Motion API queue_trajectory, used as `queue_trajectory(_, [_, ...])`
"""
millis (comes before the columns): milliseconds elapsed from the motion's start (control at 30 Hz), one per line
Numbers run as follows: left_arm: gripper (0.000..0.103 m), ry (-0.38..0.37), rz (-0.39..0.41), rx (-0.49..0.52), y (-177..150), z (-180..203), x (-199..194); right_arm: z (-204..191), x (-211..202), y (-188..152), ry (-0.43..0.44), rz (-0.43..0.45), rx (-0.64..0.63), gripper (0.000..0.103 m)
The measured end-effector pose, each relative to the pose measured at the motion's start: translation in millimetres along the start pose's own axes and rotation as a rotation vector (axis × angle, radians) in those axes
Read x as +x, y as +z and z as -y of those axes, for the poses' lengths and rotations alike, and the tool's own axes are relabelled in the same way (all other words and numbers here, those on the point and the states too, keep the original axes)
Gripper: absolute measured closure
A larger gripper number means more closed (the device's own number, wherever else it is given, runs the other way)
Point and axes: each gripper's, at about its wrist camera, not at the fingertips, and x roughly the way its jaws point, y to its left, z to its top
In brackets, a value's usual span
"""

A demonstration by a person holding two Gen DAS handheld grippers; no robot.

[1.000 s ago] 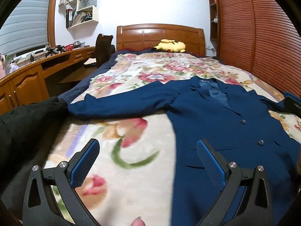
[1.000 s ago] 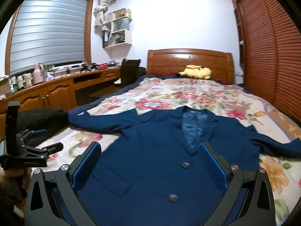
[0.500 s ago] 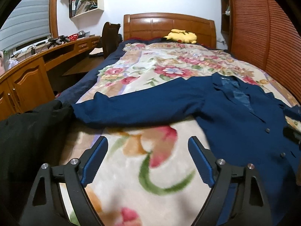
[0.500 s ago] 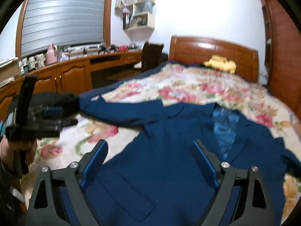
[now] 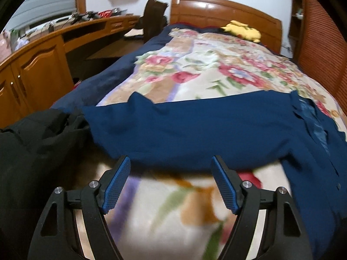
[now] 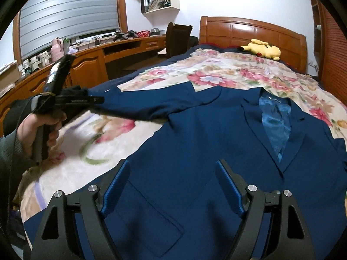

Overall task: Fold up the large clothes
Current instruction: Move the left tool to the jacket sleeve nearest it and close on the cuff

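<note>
A navy blue suit jacket (image 6: 206,140) lies face up on the floral bedspread (image 6: 216,69), lapels and blue lining showing. Its sleeve (image 5: 195,130) stretches out to the left. My left gripper (image 5: 170,159) hovers at the sleeve's near edge, close to the cuff end; its jaws are closing, with nothing pressed between the pads. In the right wrist view a hand (image 6: 43,125) holds that left gripper (image 6: 95,100) by the cuff. My right gripper (image 6: 172,162) hangs over the jacket's front panel beside the pocket, jaws closing, and the cloth lies below the pads, not pinched.
A black garment (image 5: 32,140) is heaped at the bed's left edge, touching the cuff. A yellow plush toy (image 5: 243,30) rests by the wooden headboard (image 5: 216,10). A wooden desk (image 5: 43,49) and chair (image 5: 154,13) stand left; a slatted wardrobe (image 5: 321,43) is on the right.
My left gripper has swung left and forward to the sleeve. The right one has sunk closer over the jacket front. Both pairs of jaws stand narrower than before.
</note>
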Motion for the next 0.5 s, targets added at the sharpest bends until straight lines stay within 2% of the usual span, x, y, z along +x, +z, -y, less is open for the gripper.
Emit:
queue_trajectory(233, [0.026,0.030,-0.069,-0.058,2,-10,28,-7,6,8,-0.003,-0.017,-0.005,0.021])
queue_trajectory(300, [0.026,0.079,-0.081,-0.065,0,-12,35,-24,1,9,-0.008,-0.016,-0.004,0.021])
queue_trajectory(400, [0.026,0.069,-0.142,-0.098,-4,-16,50,-29,-1,9,-0.012,-0.015,0.000,0.021])
queue_trajectory(500, [0.026,0.047,-0.145,-0.128,-2,-21,55,-33,0,10,-0.015,-0.012,0.000,0.021])
